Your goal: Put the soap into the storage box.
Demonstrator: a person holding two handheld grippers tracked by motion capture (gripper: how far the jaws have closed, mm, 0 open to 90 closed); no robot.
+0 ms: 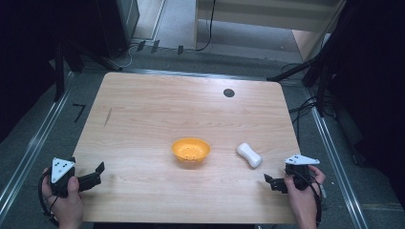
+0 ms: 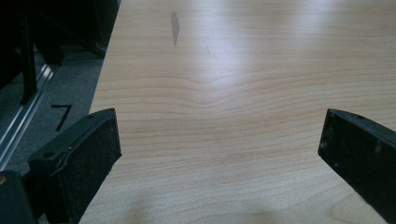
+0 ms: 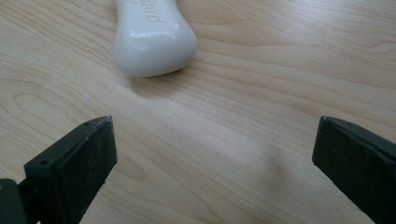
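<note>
Bowl (image 1: 191,150), orange, sits upright on tabletop (image 1: 157,109), roughly centre, toward the person's edge; small holes show in its bottom. All places below are relative to the bowl.

White bottle (image 1: 250,155) lies on its side just right of bowl, apart from it, not touching. In right claw view the bottle's (image 3: 152,39) rounded end points toward the camera, w/ grey lettering on top, partly cut off by the frame edge.

Right claw (image 1: 270,182) is right of bowl & nearer the person, past the bottle, near it but clear of it. Jaws spread wide, nothing between them; in right claw view (image 3: 212,163) bare wood fills the gap, bottle ahead & left of centre.

Left claw (image 1: 98,172) is well left of bowl, nearer the person, by the tabletop's left edge. Jaws spread wide, empty; left claw view (image 2: 219,154) has bare wood grain between them w/ a dark streak (image 2: 175,27) farther off.

Black round mark (image 1: 229,93) lies beyond bowl, to its right, near the far edge.
</note>
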